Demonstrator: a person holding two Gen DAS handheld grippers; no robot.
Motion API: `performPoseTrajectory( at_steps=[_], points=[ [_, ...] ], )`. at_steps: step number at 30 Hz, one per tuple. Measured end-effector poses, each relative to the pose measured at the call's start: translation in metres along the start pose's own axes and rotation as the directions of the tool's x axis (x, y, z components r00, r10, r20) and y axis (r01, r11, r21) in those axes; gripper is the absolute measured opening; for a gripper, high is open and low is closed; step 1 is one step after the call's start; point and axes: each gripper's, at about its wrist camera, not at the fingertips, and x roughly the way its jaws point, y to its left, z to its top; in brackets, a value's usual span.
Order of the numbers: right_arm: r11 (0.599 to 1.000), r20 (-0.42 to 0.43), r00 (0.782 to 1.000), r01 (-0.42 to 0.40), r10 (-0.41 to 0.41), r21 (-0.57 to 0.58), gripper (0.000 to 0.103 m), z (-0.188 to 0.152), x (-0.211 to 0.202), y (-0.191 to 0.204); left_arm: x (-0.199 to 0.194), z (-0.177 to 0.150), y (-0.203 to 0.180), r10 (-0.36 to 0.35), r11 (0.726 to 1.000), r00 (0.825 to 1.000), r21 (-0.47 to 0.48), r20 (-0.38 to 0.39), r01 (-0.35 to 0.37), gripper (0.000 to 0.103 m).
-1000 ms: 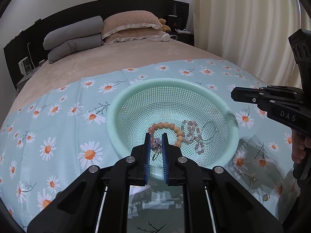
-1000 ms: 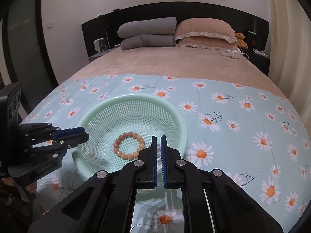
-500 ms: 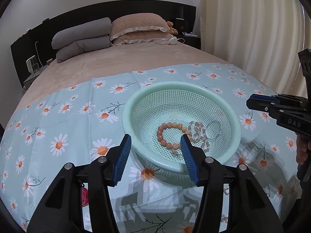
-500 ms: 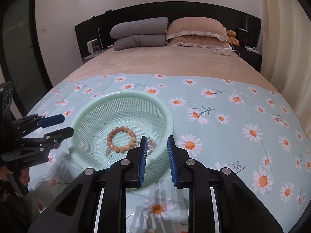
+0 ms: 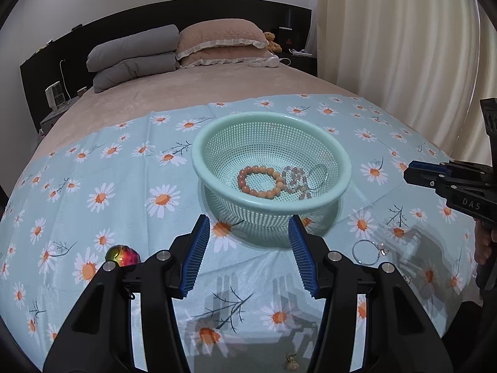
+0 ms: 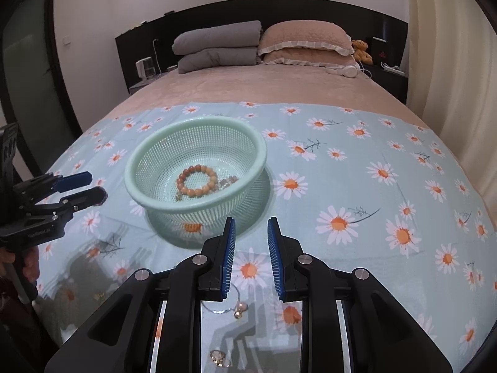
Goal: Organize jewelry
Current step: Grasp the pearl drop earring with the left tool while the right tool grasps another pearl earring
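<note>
Partway through, by the look of it. Inside the mint-green basket [image 5: 337, 152], on a daisy-print cloth [image 5: 102, 168] spread over the bed [image 5: 192, 93]: an orange bead bracelet [image 5: 260, 182] on the basket floor, a pale pinkish bead bracelet [image 5: 295, 183] touching it on the right, and a thin clear bangle [image 5: 318, 172] leaning against the right inner wall. Same orange beads visible from the right wrist view [image 6: 196, 180], with something small and pale just beside them, too blurred to name. Still out on the cloth, near the viewer: a thin ring-shaped bangle with a small charm [image 5: 368, 251] to the right of the basket's near side, a shiny red-gold rounded piece [image 5: 122, 256] to the left, a small pendant-like bit [image 5: 291, 362] at the very near edge, and in the right wrist view a thin hoop with a charm [image 6: 231, 306] plus a small cluster [image 6: 219, 357] nearer still. Left gripper [image 5: 248, 250] released, blue pads well apart, nothing between them, hanging over the cloth just short of the basket. Right gripper [image 6: 251, 258] also released but narrower, empty, aimed at the cloth near the basket's near rim. Left to do, as a judgement: picking up each loose piece in turn and dropping it in the basket. Thin hoops lying flat on soft fabric likely awkward to pinch.
</note>
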Motion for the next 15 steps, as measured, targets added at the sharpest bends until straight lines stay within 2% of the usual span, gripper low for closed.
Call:
performPoseTrajectory(
  at_steps=[8,15],
  points=[
    [1.000,-0.093,0.995,-0.020,0.020,0.005,0.020,-0.041,0.018,0.010,-0.005,-0.048,-0.018,-0.031,1.000,0.998,-0.002,-0.063,0.031,0.054],
    [0.999,-0.161,0.986,-0.038,0.041,0.021,0.020,-0.061,0.040,0.011,0.000,-0.086,-0.033,-0.059,0.998,0.992,0.017,-0.114,0.062,0.054]
  ],
)
